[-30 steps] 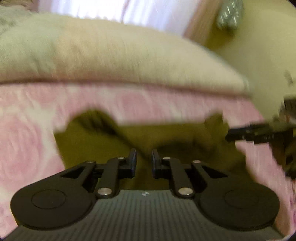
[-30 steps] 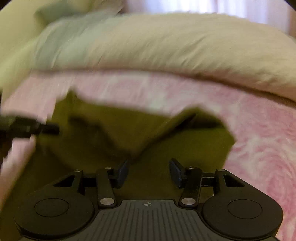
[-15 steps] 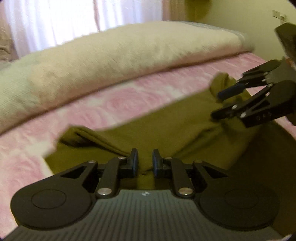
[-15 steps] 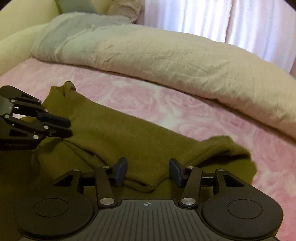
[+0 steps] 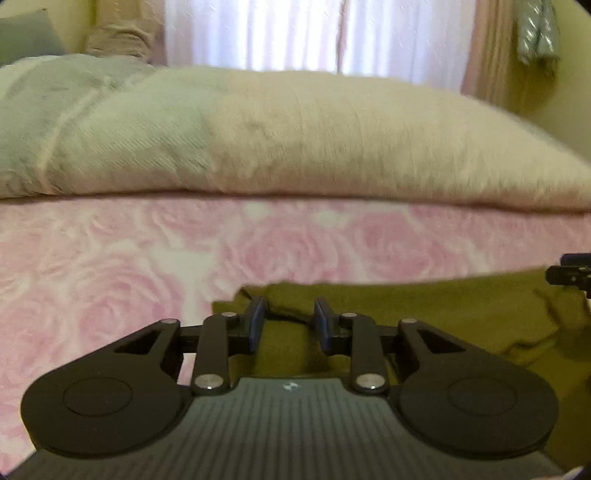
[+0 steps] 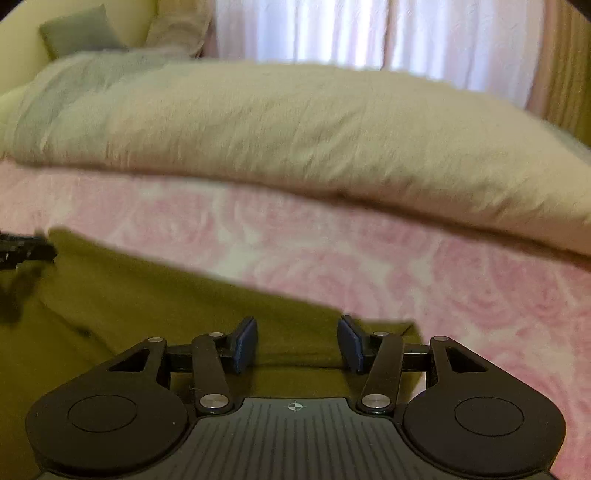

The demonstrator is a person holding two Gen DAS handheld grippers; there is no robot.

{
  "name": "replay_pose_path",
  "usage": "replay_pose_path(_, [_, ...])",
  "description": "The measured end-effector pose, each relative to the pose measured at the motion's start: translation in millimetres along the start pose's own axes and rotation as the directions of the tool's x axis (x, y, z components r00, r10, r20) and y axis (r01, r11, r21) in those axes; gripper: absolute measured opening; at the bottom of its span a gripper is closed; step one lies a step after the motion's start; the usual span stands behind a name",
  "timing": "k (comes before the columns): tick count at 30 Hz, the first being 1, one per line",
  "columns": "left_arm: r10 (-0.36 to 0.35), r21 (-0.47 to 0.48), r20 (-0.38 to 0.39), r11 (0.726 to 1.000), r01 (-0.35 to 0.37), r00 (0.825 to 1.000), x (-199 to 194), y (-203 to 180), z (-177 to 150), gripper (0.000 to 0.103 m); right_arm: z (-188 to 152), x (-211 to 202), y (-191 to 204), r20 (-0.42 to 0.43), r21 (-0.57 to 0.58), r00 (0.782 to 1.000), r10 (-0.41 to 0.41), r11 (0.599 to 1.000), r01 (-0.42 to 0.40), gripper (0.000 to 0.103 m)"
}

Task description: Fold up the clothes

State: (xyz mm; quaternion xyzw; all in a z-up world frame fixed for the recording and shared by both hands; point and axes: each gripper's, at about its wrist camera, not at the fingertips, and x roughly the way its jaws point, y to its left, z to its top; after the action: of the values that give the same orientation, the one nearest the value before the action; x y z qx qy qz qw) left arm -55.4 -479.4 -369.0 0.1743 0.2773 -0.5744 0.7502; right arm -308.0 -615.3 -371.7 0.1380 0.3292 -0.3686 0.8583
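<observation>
An olive green garment (image 5: 443, 314) lies on the bed, its far edge running across both views. My left gripper (image 5: 289, 319) hovers over the garment's left corner. Its jaws are opening, with a dark fold of cloth lying below them and the pads not pressing on it. My right gripper (image 6: 297, 341) stands open over the garment (image 6: 166, 302) near its right corner, nothing pinched between its pads. The right gripper's tip (image 5: 569, 274) shows at the right edge of the left wrist view. The left gripper's tip (image 6: 26, 247) shows at the left edge of the right wrist view.
A pink rose-patterned bed cover (image 5: 110, 266) lies under the garment. A thick beige duvet (image 5: 332, 140) is bunched across the far side. A grey pillow (image 6: 74, 31) and white curtains (image 6: 332, 29) stand behind it.
The left jaws have spread apart from nearly shut on a fold of cloth. Both views have swung to face the duvet squarely. The garment now lies lower and flatter. The right jaws keep their width.
</observation>
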Motion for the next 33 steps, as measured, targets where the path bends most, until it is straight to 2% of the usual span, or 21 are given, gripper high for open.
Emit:
replay_pose_path(2, [-0.024, -0.003, 0.032, 1.0, 0.024, 0.999, -16.6, -6.2, 1.4, 0.026, 3.8, -17.0, 4.2, 0.048, 0.033, 0.999, 0.015, 0.999, -0.017, 0.052])
replay_pose_path(3, [-0.038, 0.052, 0.02, 0.998, 0.037, 0.999, -16.4, -14.7, -3.7, 0.027, 2.1, -21.9, 7.9, 0.051, 0.041, 0.998, 0.033, 0.999, -0.035, 0.052])
replay_pose_path(4, [-0.05, 0.106, 0.005, 0.993, 0.05, 0.999, -15.6, -23.2, -8.9, 0.027, -4.0, -23.5, 12.7, 0.036, 0.034, 0.998, 0.051, 0.998, -0.052, 0.052])
replay_pose_path(6, [-0.039, 0.197, -0.08, 0.979, 0.054, 0.996, -2.6, -35.6, -25.4, 0.028, -23.8, -13.7, 23.8, -0.068, -0.021, 0.997, 0.041, 0.999, -0.043, 0.052])
replay_pose_path(7, [-0.02, 0.208, -0.07, 0.978, 0.035, 0.997, -6.3, -34.8, -32.5, 0.027, -34.3, -12.5, 27.7, -0.082, -0.039, 0.996, 0.025, 0.999, -0.028, 0.052])
replay_pose_path(8, [-0.003, 0.217, -0.058, 0.976, 0.015, 0.998, -10.6, -33.9, -39.3, 0.027, -41.2, -19.7, 29.0, -0.047, -0.033, 0.999, 0.007, 0.999, -0.009, 0.052])
replay_pose_path(10, [0.004, 0.172, 0.022, 0.985, -0.008, 1.0, -33.7, -26.2, -45.3, 0.026, -48.9, -43.7, 30.4, -0.009, -0.003, 1.0, -0.01, 1.0, 0.01, 0.052])
replay_pose_path(12, [-0.013, 0.123, 0.037, 0.992, 0.009, 0.999, -56.3, -18.6, -57.9, 0.026, -58.1, -70.8, 31.6, 0.035, 0.032, 0.999, -0.02, 0.999, 0.019, 0.052])
replay_pose_path(13, [-0.013, 0.116, 0.02, 0.993, 0.01, 1.0, -66.5, -15.7, -69.1, 0.026, -65.7, -82.2, 33.7, 0.034, 0.044, 0.999, -0.023, 0.999, 0.021, 0.052])
replay_pose_path(16, [0.014, 0.125, -0.05, 0.992, -0.008, 0.999, -97.6, -9.1, -102.6, 0.026, -110.3, -100.0, 50.1, -0.095, 0.03, 0.994, -0.054, 0.998, 0.058, 0.052])
replay_pose_path(19, [0.018, 0.114, -0.115, 0.993, -0.005, 0.993, -132.5, 1.2, -128.8, 0.026, -143.4, -138.0, 64.9, -0.135, 0.031, 0.984, -0.118, 0.992, 0.123, 0.052])
replay_pose_path(22, [0.012, 0.082, -0.144, 0.997, 0.0, 0.99, -172.0, 8.4, -139.7, 0.025, -156.3, -174.9, 72.1, -0.21, 0.122, 0.965, -0.155, 0.976, 0.183, 0.052])
replay_pose_path(23, [-0.007, 0.072, -0.138, 0.997, 0.017, 0.99, -183.3, 8.7, -140.8, 0.025, -157.9, -187.1, 76.5, -0.214, 0.137, 0.963, -0.167, 0.97, 0.199, 0.052])
replay_pose_path(25, [-0.052, 0.072, -0.151, 0.995, 0.063, 0.987, -200.9, 7.5, -144.9, 0.025, -157.2, -206.9, 88.6, -0.185, 0.17, 0.97, -0.154, 0.968, 0.186, 0.052])
replay_pose_path(27, [-0.057, 0.064, -0.242, 0.995, 0.074, 0.969, -205.3, 9.4, -157.3, 0.025, -162.4, -212.5, 98.6, -0.25, 0.206, 0.963, -0.104, 0.966, 0.158, 0.052])
replay_pose_path(28, [-0.043, 0.067, -0.3, 0.996, 0.066, 0.953, -206.8, 11.2, -168.0, 0.026, -171.4, -213.5, 102.1, -0.31, 0.219, 0.947, -0.087, 0.962, 0.161, 0.052])
replay_pose_path(30, [-0.033, 0.078, -0.324, 0.995, 0.061, 0.945, -222.6, 14.5, -179.6, 0.027, -192.0, -220.7, 110.8, -0.417, 0.236, 0.905, -0.084, 0.951, 0.197, 0.052])
replay_pose_path(32, [-0.032, 0.065, -0.42, 0.996, 0.065, 0.907, -237.5, 19.6, -184.8, 0.027, -203.6, -241.8, 117.3, -0.47, 0.275, 0.879, -0.078, 0.933, 0.231, 0.052])
replay_pose_path(33, [-0.019, 0.055, -0.473, 0.997, 0.051, 0.881, -245.1, 23.1, -188.0, 0.027, -210.5, -249.9, 119.1, -0.526, 0.305, 0.848, -0.06, 0.918, 0.254, 0.052])
